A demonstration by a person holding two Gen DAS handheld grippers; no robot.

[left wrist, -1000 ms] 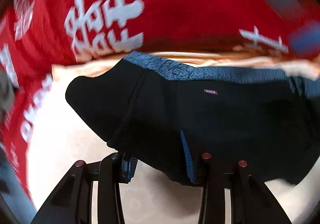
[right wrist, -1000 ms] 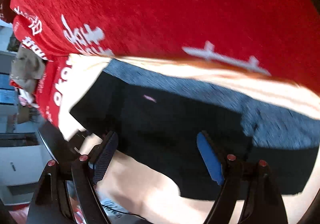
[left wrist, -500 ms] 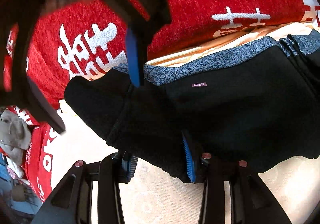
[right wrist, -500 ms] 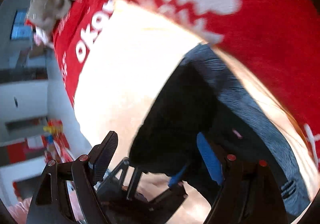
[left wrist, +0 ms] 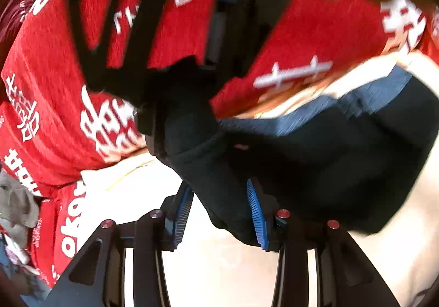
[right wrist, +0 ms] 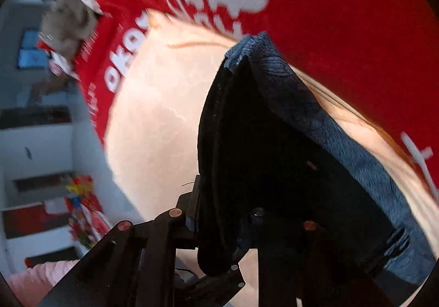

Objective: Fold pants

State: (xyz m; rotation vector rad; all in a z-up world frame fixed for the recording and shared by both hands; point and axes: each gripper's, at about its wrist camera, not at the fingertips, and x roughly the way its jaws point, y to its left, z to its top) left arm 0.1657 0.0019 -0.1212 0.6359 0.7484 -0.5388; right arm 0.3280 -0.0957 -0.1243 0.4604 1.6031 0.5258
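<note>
left claw (left wrist: pixel 219 211): grips pants (left wrist: pixel 315 164) | right claw (right wrist: pixel 219 224): closing on pants, fingertips hidden by cloth

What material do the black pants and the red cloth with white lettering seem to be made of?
The black pants look like soft matte knit, maybe fleece; their blue-grey waistband looks ribbed. The red cloth with white lettering appears a heathered woven or knit textile with printed letters.
</note>
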